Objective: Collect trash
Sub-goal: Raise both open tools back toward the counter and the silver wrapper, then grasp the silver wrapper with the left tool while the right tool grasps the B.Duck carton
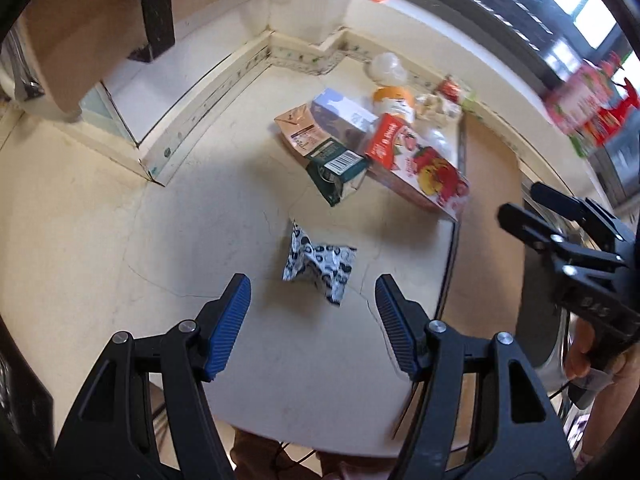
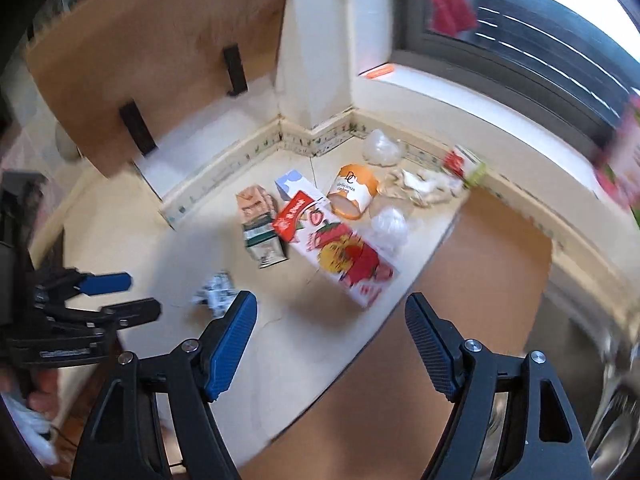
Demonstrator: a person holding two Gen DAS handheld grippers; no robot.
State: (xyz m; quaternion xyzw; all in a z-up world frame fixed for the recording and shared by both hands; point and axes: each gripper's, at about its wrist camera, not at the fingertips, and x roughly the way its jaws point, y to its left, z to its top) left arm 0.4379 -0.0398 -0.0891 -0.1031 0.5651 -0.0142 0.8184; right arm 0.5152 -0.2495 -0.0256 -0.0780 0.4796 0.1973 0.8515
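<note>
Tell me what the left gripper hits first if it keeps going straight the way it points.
Most likely the crumpled black-and-white wrapper: it lies on the counter just ahead of the open left gripper, roughly centred between its fingers. Depth is hard to judge through the fisheye, so it could meet the countertop beside it instead.

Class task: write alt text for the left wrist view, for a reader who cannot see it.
The open left hand-held gripper hovers over a crumpled black-and-white wrapper on a cream countertop. Beyond lies a pile of trash: a red fruit carton, a green carton and a blue-white box. The right hand-held gripper enters at right.
</note>
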